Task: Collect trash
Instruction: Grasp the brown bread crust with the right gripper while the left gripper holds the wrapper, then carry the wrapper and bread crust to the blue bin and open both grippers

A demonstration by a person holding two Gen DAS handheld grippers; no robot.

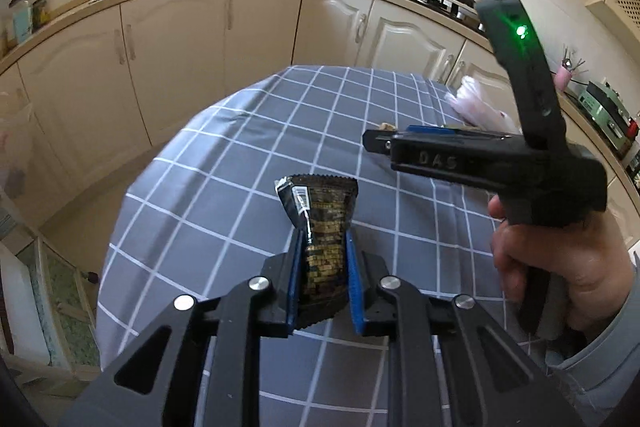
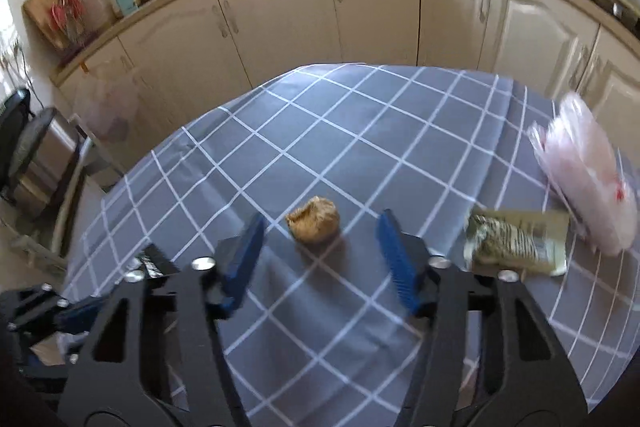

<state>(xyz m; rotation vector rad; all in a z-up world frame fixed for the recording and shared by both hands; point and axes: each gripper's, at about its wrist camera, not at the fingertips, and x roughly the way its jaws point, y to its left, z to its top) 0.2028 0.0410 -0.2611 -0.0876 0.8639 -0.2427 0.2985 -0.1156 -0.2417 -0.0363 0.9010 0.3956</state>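
My left gripper (image 1: pixel 322 239) is shut on a black and gold snack wrapper (image 1: pixel 320 227) and holds it upright above the grey checked tablecloth (image 1: pixel 240 155). My right gripper (image 2: pixel 320 223) is open, its blue pads either side of a crumpled brown paper ball (image 2: pixel 314 219) that lies on the cloth (image 2: pixel 360 131). The right gripper also shows in the left wrist view (image 1: pixel 372 141), held in a hand at the right. A green and white flat wrapper (image 2: pixel 516 241) lies to the right of the ball.
A pink plastic bag (image 2: pixel 584 175) lies at the table's right edge, also in the left wrist view (image 1: pixel 480 107). Cream kitchen cabinets (image 1: pixel 180 59) run behind the table. A metal bin (image 2: pixel 44 155) stands at the left on the floor.
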